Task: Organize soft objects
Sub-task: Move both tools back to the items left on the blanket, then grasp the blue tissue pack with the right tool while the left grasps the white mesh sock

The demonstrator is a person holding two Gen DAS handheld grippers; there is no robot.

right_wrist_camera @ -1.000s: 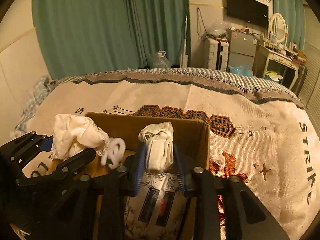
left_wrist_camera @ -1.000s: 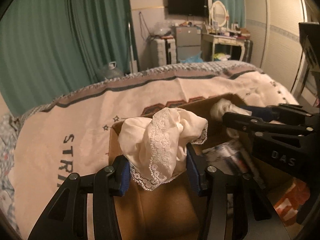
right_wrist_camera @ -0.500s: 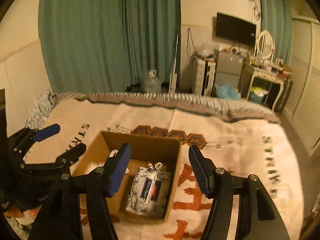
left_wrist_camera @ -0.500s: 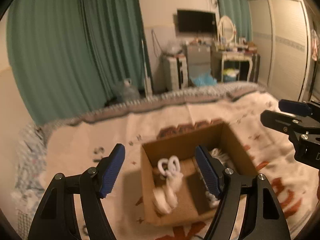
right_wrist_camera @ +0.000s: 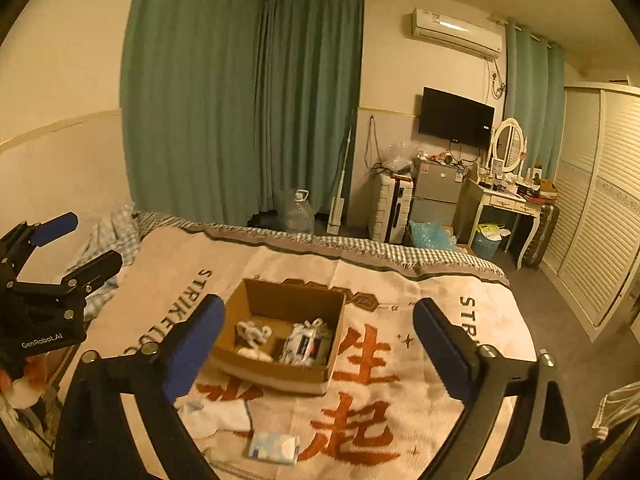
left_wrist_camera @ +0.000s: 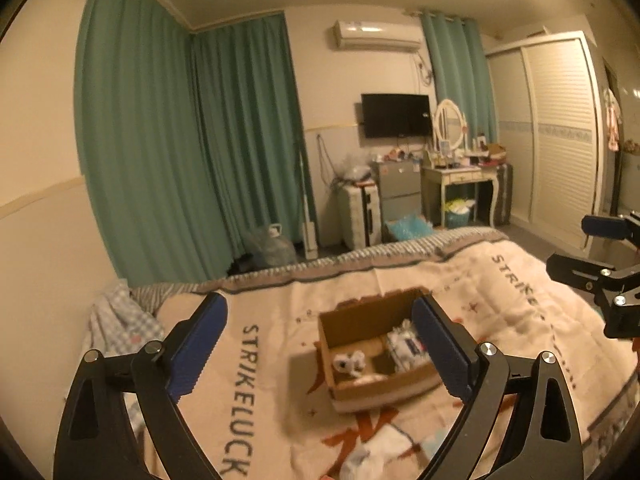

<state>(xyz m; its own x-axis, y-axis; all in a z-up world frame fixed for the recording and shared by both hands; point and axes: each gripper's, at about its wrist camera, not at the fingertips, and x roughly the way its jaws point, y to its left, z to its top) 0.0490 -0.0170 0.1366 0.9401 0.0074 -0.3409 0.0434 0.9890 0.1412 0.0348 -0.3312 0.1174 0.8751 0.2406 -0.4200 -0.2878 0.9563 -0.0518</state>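
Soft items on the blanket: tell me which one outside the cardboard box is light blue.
The small light-blue patterned folded cloth, lying nearest the camera; the white cloths beside it are plain.

I hold my left black hand-held gripper with blue pads (left_wrist_camera: 320,344) level, its jaws spread wide and gripping nothing, while my right black hand-held gripper with blue pads (right_wrist_camera: 318,344) sits beside it at the same height, jaws likewise wide apart and empty.
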